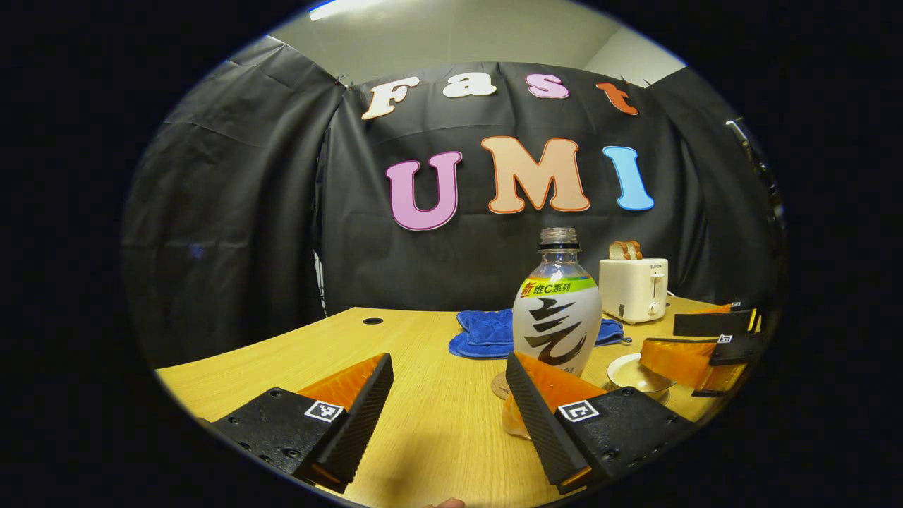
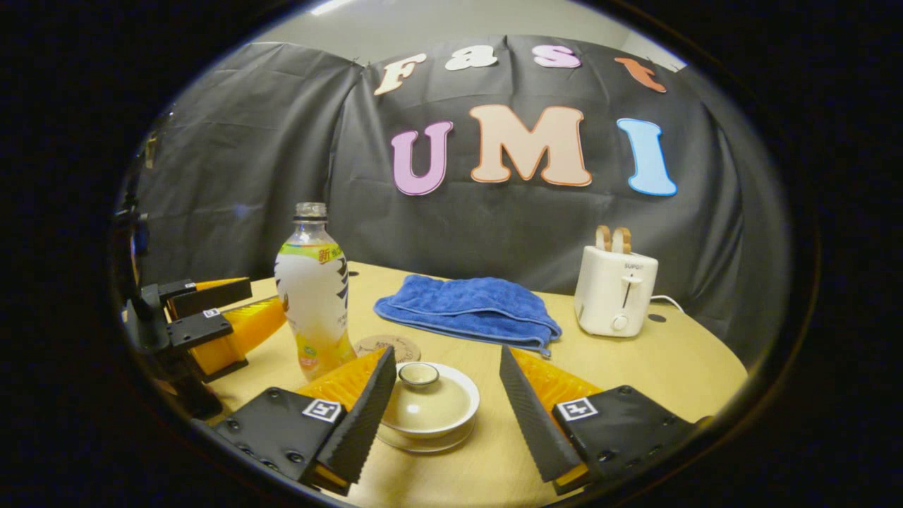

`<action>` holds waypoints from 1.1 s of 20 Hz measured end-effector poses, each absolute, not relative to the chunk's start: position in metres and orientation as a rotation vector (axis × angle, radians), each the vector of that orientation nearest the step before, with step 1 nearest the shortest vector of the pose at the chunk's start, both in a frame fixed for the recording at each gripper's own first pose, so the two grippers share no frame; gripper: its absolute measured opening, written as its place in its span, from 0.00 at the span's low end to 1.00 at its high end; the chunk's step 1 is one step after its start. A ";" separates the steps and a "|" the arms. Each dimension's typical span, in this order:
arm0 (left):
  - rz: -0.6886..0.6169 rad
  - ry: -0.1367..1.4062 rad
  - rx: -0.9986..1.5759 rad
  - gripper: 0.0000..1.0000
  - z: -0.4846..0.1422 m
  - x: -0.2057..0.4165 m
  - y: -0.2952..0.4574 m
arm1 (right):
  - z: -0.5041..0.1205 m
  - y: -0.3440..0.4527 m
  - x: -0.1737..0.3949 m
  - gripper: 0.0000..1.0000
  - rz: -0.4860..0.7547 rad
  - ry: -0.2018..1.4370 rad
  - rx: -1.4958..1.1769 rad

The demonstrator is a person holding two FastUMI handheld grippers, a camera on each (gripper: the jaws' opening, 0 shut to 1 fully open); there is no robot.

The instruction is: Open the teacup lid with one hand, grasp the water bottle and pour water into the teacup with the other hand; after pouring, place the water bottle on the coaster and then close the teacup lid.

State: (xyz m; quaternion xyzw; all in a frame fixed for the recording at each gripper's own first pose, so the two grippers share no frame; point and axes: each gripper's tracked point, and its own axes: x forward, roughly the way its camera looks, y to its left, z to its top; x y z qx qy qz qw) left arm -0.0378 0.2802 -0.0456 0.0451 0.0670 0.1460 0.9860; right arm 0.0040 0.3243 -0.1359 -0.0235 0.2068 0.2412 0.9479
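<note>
Right gripper (image 2: 448,395): spread wide, empty, straddling the lidded teacup (image 2: 428,408) at bottom centre.
Left gripper (image 1: 448,402): wide open, empty; bottle (image 1: 557,310) right of centre.
Coaster (image 2: 387,348): behind the teacup.
Risk: uncapped bottle tips if nudged; smooth lid may slip.

A clear uncapped plastic water bottle (image 2: 314,293) with a white-and-green label stands upright left of centre in the right gripper view, a round brown coaster (image 2: 388,347) lies flat just beside its base, and the cream lidded ceramic teacup (image 2: 427,405) on its saucer sits bottom centre.
</note>
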 end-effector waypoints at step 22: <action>0.294 0.135 0.089 0.94 -0.045 -0.038 0.280 | -0.152 0.345 0.002 0.39 0.538 0.432 -0.123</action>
